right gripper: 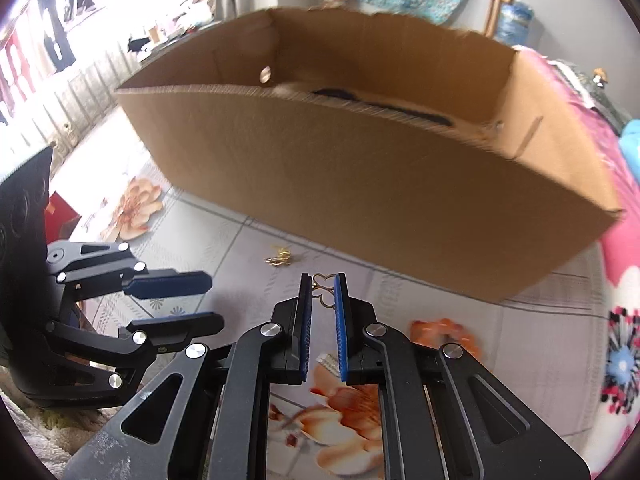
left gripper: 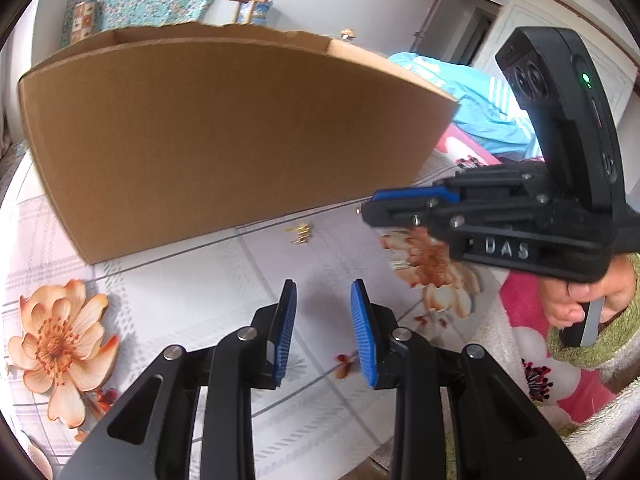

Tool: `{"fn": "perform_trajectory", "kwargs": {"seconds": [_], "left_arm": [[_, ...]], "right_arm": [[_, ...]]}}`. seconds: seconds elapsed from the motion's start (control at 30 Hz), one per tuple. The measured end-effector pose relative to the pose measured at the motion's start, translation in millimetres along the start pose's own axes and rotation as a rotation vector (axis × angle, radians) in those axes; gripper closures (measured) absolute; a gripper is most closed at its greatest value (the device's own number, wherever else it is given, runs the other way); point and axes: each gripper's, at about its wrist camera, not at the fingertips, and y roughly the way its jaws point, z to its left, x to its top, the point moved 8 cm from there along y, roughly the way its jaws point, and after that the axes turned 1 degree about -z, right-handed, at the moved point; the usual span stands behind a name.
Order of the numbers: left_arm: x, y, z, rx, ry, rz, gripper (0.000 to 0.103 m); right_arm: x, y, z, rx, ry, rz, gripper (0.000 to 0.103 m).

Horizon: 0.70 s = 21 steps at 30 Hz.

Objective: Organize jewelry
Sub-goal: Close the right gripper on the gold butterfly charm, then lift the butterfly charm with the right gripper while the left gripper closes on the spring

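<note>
My right gripper (right gripper: 324,277) is shut on a thin gold wire earring (right gripper: 322,293), pinched between the blue pads just above the floral cloth. In the left wrist view the same gripper (left gripper: 366,208) hovers at the right, near the cardboard box (left gripper: 200,140). A small heap of gold jewelry (left gripper: 300,234) lies on the cloth by the box's front wall (right gripper: 360,184), also seen as gold jewelry (right gripper: 279,258) ahead of my right fingers. A silver piece (left gripper: 400,265) rests on an orange flower print. My left gripper (left gripper: 323,292) stands open with nothing between its pads.
The open box holds a dark item (right gripper: 380,106) on its floor. A pink flowered blanket (right gripper: 616,264) lies to the right, and blue fabric (left gripper: 480,92) sits behind the box. A hand (left gripper: 576,300) in a green sleeve holds the right gripper's handle. My left gripper (right gripper: 214,300) sits close beside the right one.
</note>
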Motion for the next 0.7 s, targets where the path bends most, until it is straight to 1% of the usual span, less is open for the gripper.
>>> {"fn": "perform_trajectory", "kwargs": {"seconds": [0.03, 0.13, 0.2, 0.27, 0.37, 0.43, 0.47, 0.57, 0.63, 0.67, 0.7], "left_arm": [[1, 1, -5, -0.013, 0.011, -0.001, 0.076], [3, 6, -24, -0.046, 0.049, 0.0, 0.07], [5, 13, -38, -0.066, 0.07, 0.011, 0.069], [7, 18, -46, -0.07, 0.082, 0.016, 0.069], [11, 29, -52, -0.022, 0.112, 0.023, 0.069], [12, 35, -55, 0.02, 0.162, 0.026, 0.069], [11, 36, -56, 0.032, 0.169, 0.039, 0.069], [10, 45, -58, 0.059, 0.221, 0.073, 0.069], [12, 47, -59, 0.072, 0.256, 0.079, 0.069], [12, 48, -60, 0.081, 0.276, 0.085, 0.071], [13, 50, -60, 0.091, 0.29, 0.089, 0.076]], "right_arm": [[-2, -5, -3, -0.013, 0.008, -0.007, 0.094], [-7, -20, -18, -0.046, 0.039, -0.024, 0.094], [-13, -29, -29, -0.061, 0.067, -0.034, 0.094], [-19, -35, -36, -0.066, 0.09, -0.043, 0.094], [-27, -40, -46, -0.059, 0.125, -0.054, 0.094], [-32, -42, -47, -0.05, 0.144, -0.058, 0.094], [-31, -39, -43, -0.047, 0.148, -0.06, 0.094], [-34, -41, -47, -0.031, 0.169, -0.071, 0.094], [-34, -40, -45, -0.021, 0.181, -0.081, 0.094], [-34, -40, -46, -0.016, 0.186, -0.086, 0.094], [-34, -39, -47, -0.012, 0.19, -0.089, 0.094]]}}
